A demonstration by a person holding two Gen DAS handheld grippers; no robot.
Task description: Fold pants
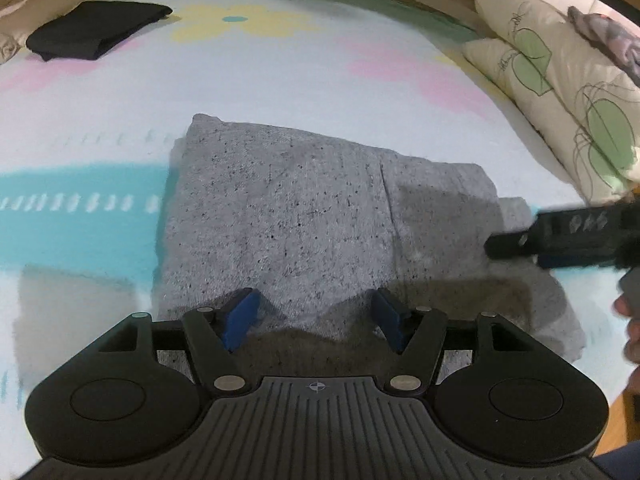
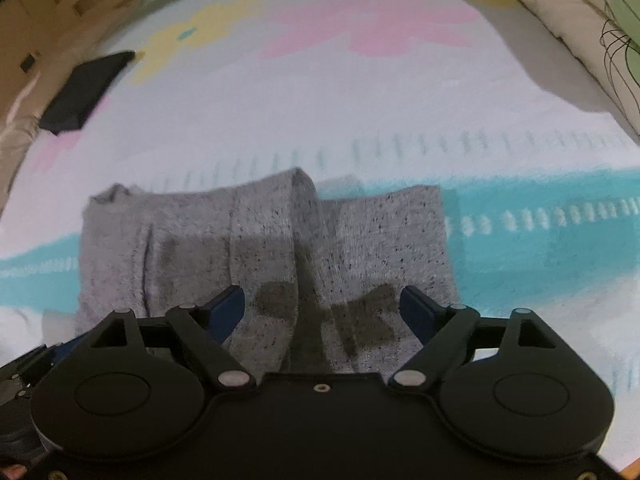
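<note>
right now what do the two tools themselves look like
Both are matte black plastic. The left tool has blue pads on its fingers, silver pivot screws, two round discs and a ribbed centre plate with a small crosshair mark. The right tool matches, but its centre plate is smooth with one screw. No cables or sleeves show.

two close wrist views, shared pants
</note>
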